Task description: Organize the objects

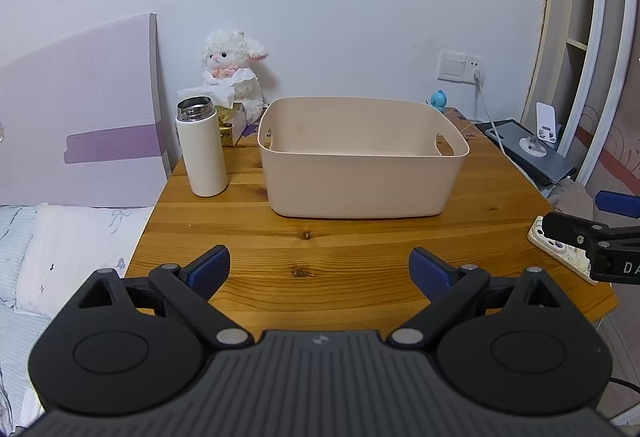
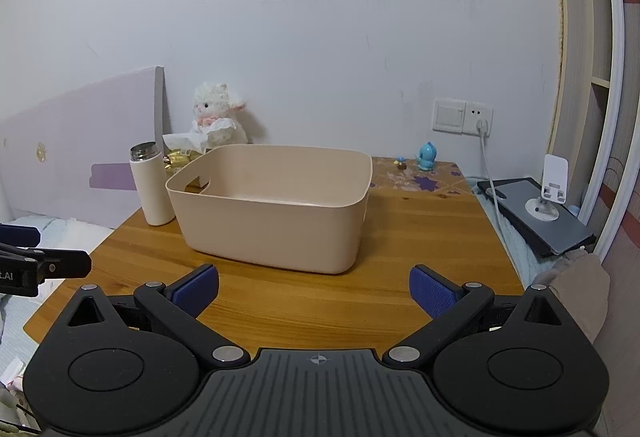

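A beige plastic basket stands empty on the wooden table; it also shows in the right wrist view. A white bottle with an open steel mouth stands left of it, also seen in the right wrist view. A white plush lamb and a tissue box sit behind. A phone in a pale case lies at the table's right edge. My left gripper is open and empty over the near table. My right gripper is open and empty, near the phone.
A small blue figurine stands at the back right by a wall socket with a white cable. A dark tablet with a white phone stand lies right of the table. A bed lies to the left.
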